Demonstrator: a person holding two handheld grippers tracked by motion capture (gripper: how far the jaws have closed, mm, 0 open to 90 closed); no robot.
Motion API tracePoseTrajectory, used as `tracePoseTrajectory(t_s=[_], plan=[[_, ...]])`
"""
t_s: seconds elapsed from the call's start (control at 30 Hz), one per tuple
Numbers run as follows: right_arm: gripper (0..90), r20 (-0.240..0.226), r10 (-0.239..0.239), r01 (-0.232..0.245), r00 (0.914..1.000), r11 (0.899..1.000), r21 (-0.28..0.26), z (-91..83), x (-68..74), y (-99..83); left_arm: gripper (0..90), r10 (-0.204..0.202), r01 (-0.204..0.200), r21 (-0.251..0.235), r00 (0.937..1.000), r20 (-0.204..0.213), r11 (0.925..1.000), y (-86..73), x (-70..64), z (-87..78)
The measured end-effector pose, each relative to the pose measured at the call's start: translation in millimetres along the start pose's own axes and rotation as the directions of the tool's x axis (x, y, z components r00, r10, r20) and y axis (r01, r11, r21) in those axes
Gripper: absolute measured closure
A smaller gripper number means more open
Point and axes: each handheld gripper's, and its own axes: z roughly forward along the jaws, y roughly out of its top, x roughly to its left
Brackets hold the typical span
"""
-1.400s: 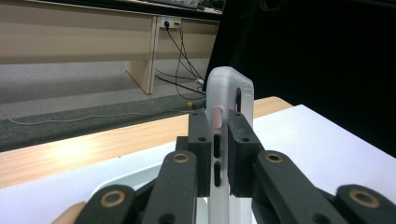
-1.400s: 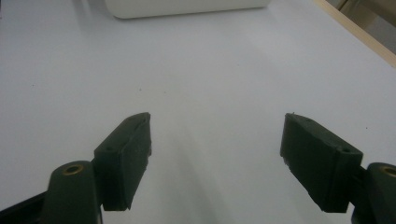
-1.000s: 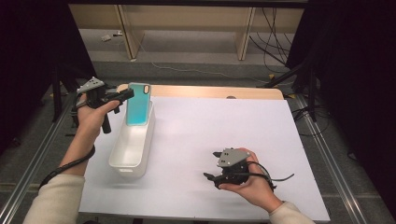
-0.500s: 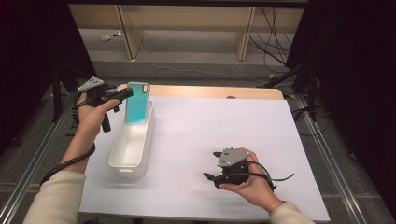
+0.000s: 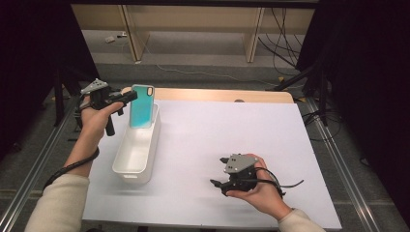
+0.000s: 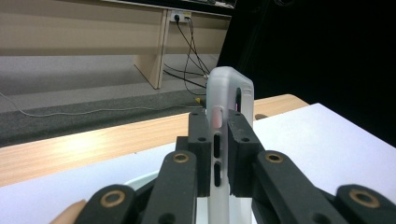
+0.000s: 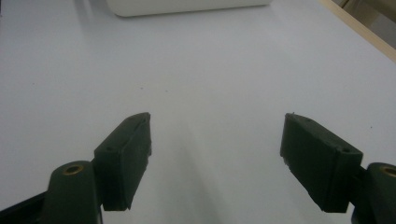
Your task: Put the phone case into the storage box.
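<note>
My left hand-held gripper [image 5: 126,99] clamps the phone case [image 5: 142,106] upright, just above the bin [image 5: 126,166]; I'd lower it in next. My right hand-held gripper [image 7: 217,154] rests open on the counter [image 5: 241,130].

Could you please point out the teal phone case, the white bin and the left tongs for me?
teal phone case [image 5: 142,106], high view, middle of its teal face.
white bin [image 5: 129,172], high view, its near outer wall.
left tongs [image 6: 218,158], left gripper view, midway between the tips clamped on the case's edge.

floor [image 5: 203,58]: grey carpet | bench legs [image 5: 255,34]: wood | surroundings: dark
</note>
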Motion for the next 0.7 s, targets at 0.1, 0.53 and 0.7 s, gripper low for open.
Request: tracePoseTrajectory(t_s=[0.1, 0.53, 0.7], plan=[[26.0, -0.001, -0.004, 0.004, 1.0000, 1.000, -0.004, 0.4, 0.0, 0.1, 81.8, -0.001, 0.001, -0.001, 1.0000, -0.001, 1.0000, 0.0, 1.0, 1.2], [25.9, -0.003, -0.004, 0.004, 1.0000, 1.000, -0.003, 0.7, 0.0, -0.1, 81.8, 0.007, -0.007, 0.008, 1.0000, 0.001, 0.9999, 0.8, 2.6, 9.5], [25.9, -0.001, 0.001, -0.001, 1.0000, 1.000, -0.002, 0.0, 0.1, -0.1, 81.8, 0.005, -0.005, 0.013, 1.0000, -0.001, 0.9999, 0.1, 4.8, 11.5]])
